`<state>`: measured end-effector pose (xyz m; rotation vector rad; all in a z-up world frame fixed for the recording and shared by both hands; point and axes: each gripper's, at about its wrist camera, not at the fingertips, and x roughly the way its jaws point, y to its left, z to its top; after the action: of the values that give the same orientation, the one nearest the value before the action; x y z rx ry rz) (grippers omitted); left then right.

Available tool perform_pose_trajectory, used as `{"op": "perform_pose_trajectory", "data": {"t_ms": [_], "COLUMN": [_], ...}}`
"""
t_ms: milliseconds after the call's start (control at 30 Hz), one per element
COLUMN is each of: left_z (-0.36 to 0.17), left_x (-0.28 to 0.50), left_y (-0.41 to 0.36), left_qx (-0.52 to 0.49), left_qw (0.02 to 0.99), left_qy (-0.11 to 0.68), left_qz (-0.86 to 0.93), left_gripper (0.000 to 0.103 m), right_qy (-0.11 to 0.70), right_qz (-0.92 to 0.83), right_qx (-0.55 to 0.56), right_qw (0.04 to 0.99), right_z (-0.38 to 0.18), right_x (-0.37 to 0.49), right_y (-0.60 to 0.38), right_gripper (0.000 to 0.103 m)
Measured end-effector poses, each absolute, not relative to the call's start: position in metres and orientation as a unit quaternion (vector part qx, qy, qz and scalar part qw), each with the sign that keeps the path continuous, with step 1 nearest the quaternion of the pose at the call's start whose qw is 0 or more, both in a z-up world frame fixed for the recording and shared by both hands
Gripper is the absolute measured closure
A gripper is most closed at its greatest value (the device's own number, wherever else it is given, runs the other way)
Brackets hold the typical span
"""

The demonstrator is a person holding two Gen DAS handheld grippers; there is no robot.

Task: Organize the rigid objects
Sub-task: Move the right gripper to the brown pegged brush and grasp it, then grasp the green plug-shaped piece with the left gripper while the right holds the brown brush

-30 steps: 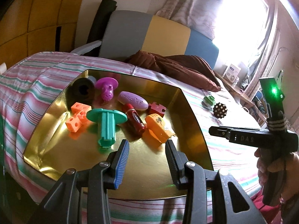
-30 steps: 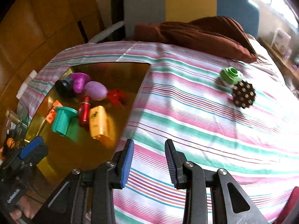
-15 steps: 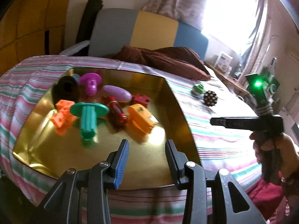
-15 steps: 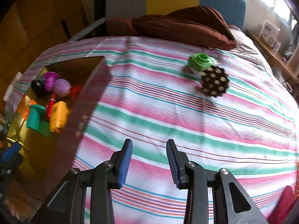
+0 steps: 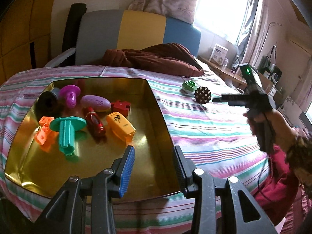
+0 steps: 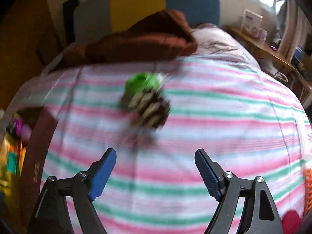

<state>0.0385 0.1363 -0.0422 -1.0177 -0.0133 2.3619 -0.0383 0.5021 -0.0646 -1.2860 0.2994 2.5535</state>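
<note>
Now my right gripper (image 6: 155,173) jaws just spreading wide, empty; brown studded ball (image 6: 150,110) mid-frame, green piece (image 6: 141,83) touching behind. Ball looks rigid, light, roll-prone; I'd pinch across middle. Left gripper (image 5: 154,167) part-spread, empty.

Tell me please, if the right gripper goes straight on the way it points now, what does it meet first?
Probably the brown studded ball. It lies ahead between the lines of the right gripper's open, empty jaws, with the green ring just behind it. The picture is blurred and the gripper points downward, so it might touch the striped bedcover first.
</note>
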Motion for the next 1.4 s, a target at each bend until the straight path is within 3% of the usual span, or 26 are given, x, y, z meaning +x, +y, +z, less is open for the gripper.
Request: {"op": "perform_pose_trajectory", "data": {"t_ms": [433,600,633,1100,1167,1267,1400], "left_z": [-0.035,-0.036,-0.036,0.001,0.005,0.003,-0.006], "left_x": [0.034,0.034,0.034,-0.007,-0.016,-0.041,-0.077], "left_y": [0.14,0.151,0.154,0.24,0.262,0.297,0.353], "left_qx": [-0.379,-0.383,-0.384,-0.381,-0.375,-0.401,-0.409], "left_qw": [0.279,0.287,0.289,0.356,0.369,0.378,0.353], "left_qy": [0.006,0.02,0.023,0.043,0.059,0.052,0.105], "left_qz": [0.882,0.878,0.877,0.852,0.848,0.833,0.835], "left_gripper": [0.063,0.063,0.063,0.062,0.058,0.039,0.036], "right_qy": [0.126,0.162,0.168,0.184,0.198,0.218,0.239], "right_qz": [0.889,0.89,0.888,0.854,0.858,0.849,0.838], "right_qx": [-0.422,-0.419,-0.422,-0.476,-0.465,-0.473,-0.482], "right_qw": [0.122,0.079,0.067,0.098,0.096,0.095,0.093], "right_z": [-0.09,-0.096,-0.097,-0.091,-0.094,-0.095,-0.096], "right_x": [-0.101,-0.108,-0.108,-0.044,-0.038,-0.039,-0.038], "right_y": [0.53,0.535,0.535,0.549,0.554,0.56,0.569], "right_gripper": [0.017,0.055,0.057,0.059,0.059,0.059,0.059]}}
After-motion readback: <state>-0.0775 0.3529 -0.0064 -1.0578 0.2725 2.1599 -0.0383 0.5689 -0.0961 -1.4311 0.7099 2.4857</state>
